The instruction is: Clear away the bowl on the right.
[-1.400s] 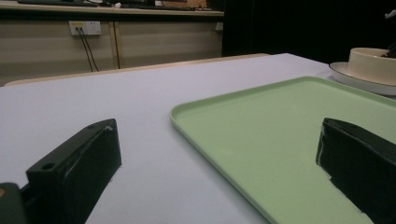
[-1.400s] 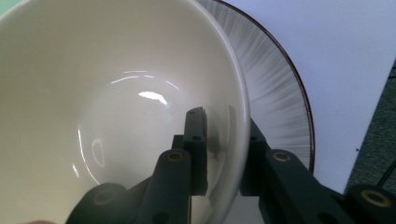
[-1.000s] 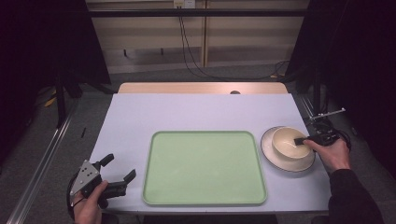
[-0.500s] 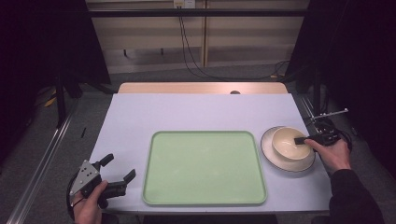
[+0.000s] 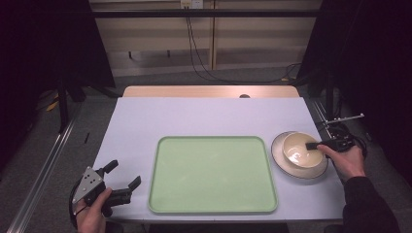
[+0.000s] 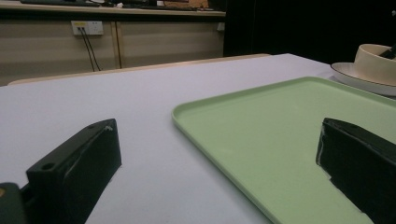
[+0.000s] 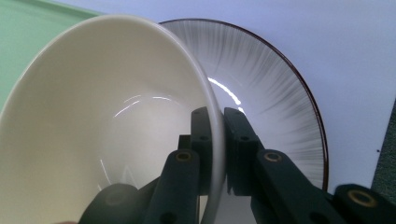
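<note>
Right gripper view: the right gripper (image 7: 215,140) has its two black jaws clamped on the rim of the glossy cream ceramic bowl (image 7: 93,140), one jaw inside the bowl, the other outside, rim wall pinched between them. Bowl sits over the round white plate with a dark rim and grey radial streaks (image 7: 280,107); whether its base touches the plate can't be told from this angle.

High view: bowl (image 5: 299,148) and plate (image 5: 296,171) are at the right side of the pale lilac table top (image 5: 209,116), just right of the flat light-green rectangular plastic tray (image 5: 212,174). Right gripper (image 5: 311,145) grips the bowl's right-hand rim, with the person's right hand (image 5: 347,160) behind it. Tray lies centre-near and is bare.

Left gripper (image 5: 122,177) is at the near-left corner of the table, held in the left hand (image 5: 90,213), jaws spread wide with nothing between them, pointing toward the tray's left edge, apart from it.

Left gripper view: both black jaws low and far apart, tray (image 6: 289,140) ahead on the right, bowl (image 6: 376,63) and plate (image 6: 359,79) at far right.
</note>
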`<action>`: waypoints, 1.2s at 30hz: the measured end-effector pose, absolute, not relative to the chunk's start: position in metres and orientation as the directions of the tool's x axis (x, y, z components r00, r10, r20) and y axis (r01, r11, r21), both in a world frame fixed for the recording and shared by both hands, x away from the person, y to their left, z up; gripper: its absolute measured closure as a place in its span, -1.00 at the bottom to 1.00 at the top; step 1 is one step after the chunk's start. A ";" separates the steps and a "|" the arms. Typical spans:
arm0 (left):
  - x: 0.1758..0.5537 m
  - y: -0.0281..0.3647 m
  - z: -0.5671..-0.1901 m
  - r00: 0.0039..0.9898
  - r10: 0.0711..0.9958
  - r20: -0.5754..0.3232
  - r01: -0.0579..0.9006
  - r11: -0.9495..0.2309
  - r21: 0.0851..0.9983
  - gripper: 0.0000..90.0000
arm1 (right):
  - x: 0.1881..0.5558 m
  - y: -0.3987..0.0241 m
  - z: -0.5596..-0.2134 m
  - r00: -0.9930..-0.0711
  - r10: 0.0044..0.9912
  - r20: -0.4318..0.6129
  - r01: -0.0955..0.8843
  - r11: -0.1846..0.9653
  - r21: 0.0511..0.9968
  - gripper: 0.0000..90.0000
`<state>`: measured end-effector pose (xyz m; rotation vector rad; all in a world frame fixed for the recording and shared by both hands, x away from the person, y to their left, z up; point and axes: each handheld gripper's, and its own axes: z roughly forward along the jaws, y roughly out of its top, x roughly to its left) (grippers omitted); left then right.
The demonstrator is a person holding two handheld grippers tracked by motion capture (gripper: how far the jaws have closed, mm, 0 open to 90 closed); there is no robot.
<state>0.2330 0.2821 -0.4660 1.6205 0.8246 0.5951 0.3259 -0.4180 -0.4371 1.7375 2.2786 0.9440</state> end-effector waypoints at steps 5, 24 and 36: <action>0.233 0.282 -0.466 0.624 0.779 -0.056 0.198 -0.088 0.976 -1.00 | 0.324 -0.417 -0.435 -0.330 0.906 0.265 0.826 0.141 0.546 0.86; 0.233 0.281 -0.466 0.626 0.777 -0.063 0.200 -0.082 0.976 -1.00 | 0.318 -0.417 -0.423 -0.348 0.884 0.313 0.790 0.097 0.606 0.86; 0.233 0.282 -0.466 0.627 0.777 -0.058 0.198 -0.087 0.976 -1.00 | 0.316 -0.415 -0.414 -0.381 0.863 0.333 0.764 0.091 0.639 0.86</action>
